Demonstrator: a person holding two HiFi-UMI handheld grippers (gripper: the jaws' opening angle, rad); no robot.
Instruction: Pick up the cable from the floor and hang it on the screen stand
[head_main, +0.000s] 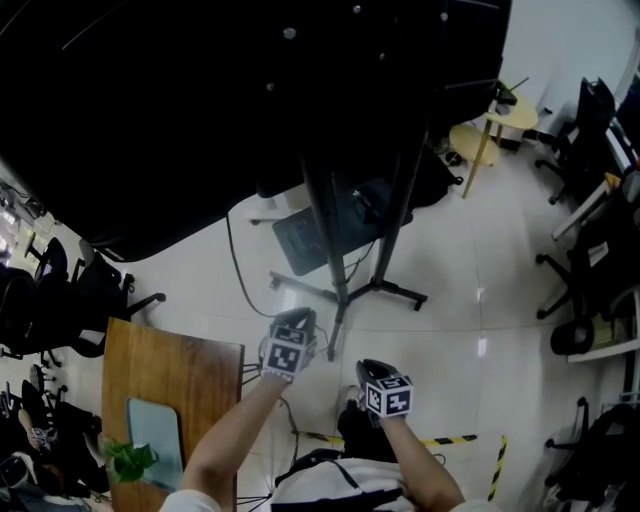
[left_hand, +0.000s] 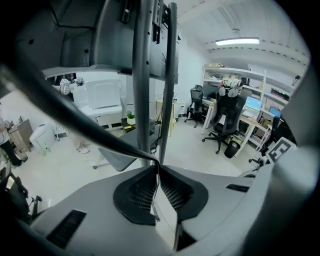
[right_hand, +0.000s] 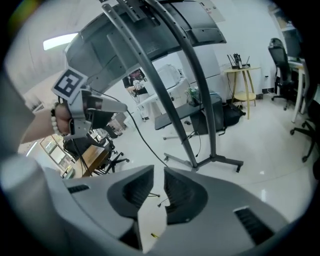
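A thin black cable (left_hand: 75, 120) runs from the upper left into my left gripper (left_hand: 158, 167), whose pads are shut on it. The grey poles of the screen stand (left_hand: 142, 90) rise just beyond those jaws. In the head view the left gripper (head_main: 295, 320) hovers near the stand's base (head_main: 335, 240), under the big black screen, and the cable (head_main: 232, 262) curves across the floor toward it. My right gripper (right_hand: 159, 172) stands slightly open with nothing between its fingers. It faces the stand (right_hand: 200, 120) and the left gripper (right_hand: 82, 107), from which the cable (right_hand: 142, 142) hangs down.
A wooden desk (head_main: 170, 380) with a small plant (head_main: 125, 460) stands at the lower left. Office chairs (head_main: 90, 300) sit left and right. A yellow round side table (head_main: 505, 115) is at the back right. Yellow-black tape (head_main: 450, 440) marks the floor near my feet.
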